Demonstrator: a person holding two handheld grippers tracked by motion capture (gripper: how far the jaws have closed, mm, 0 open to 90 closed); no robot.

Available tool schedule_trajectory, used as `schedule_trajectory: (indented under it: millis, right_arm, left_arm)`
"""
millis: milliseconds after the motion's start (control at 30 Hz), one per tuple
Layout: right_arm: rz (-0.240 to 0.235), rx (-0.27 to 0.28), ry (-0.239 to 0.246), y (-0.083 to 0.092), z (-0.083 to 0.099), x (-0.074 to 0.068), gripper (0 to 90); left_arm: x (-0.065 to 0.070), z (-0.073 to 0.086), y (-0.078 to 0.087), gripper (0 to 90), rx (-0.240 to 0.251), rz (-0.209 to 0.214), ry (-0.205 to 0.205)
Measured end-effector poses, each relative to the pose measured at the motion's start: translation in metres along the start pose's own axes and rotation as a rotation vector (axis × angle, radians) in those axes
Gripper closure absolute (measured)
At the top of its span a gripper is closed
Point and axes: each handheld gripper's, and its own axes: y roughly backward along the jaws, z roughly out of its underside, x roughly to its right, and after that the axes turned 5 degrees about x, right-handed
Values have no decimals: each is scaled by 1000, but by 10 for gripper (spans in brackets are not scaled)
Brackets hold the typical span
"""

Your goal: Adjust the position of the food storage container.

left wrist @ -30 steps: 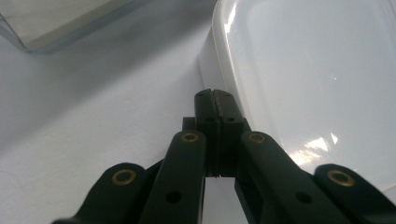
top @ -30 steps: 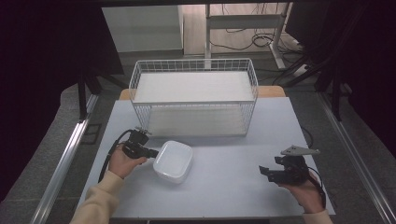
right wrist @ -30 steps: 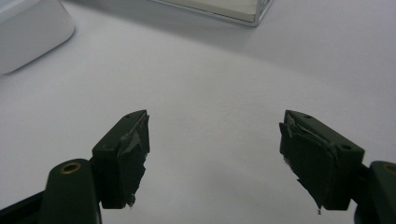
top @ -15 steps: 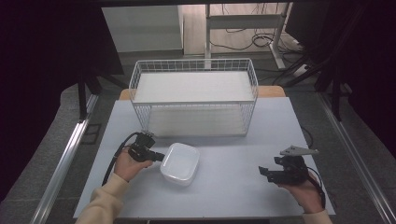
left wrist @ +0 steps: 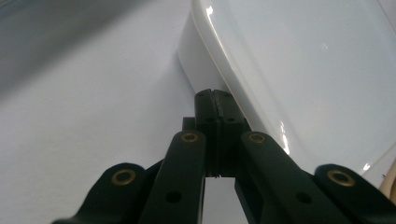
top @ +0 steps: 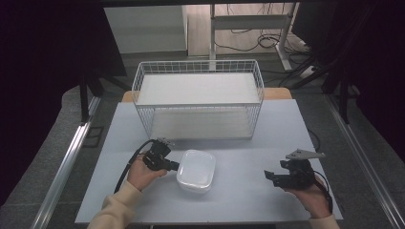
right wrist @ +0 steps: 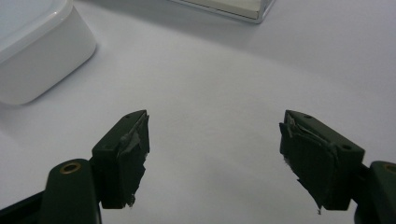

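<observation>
So our left tongs [top: 173, 166] are clenched tight, jaws pressed flat together with nothing between them, and in the left gripper view the closed tips [left wrist: 214, 100] sit right up against the side wall of the white container [left wrist: 299, 70], just under its rim. From the high view we've got those tongs lying low and roughly level, pointing at the container's [top: 196, 170] left side, with the cable looping back past our left hand [top: 141, 172]. Our right tongs [top: 270, 175] are released, jaws standing wide apart with nothing in them, and the right gripper view shows them over bare bench, with chewed-up looking black padding on the inner faces. They're well apart from the container, which shows up in the top left corner of that view [right wrist: 37, 51]. The container itself is a rounded rectangular white tub, lid on as far as we can tell, sitting flat on the pale bench [top: 239, 200] near the front, a bit left of centre. Behind it, toward the far edge of the bench, stands a white wire basket [top: 198, 67], not touching the container. Our right hand [top: 310, 195] rests near the front right corner.
</observation>
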Motion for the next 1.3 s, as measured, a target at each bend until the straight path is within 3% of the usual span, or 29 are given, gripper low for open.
schedule_trajectory:
  millis: [300, 467, 1300]
  right_arm:
    - [1, 0, 1, 0, 0, 0, 239]
    - [1, -2, 1, 0, 0, -1, 239]
    - [1, 4, 7, 1, -1, -2, 239]
  left_arm:
    - [16, 0, -4, 900, -6, 34, -36]
    - [28, 2, -7, 900, -11, 61, -76]
    - [21, -2, -11, 900, 42, 45, -22]
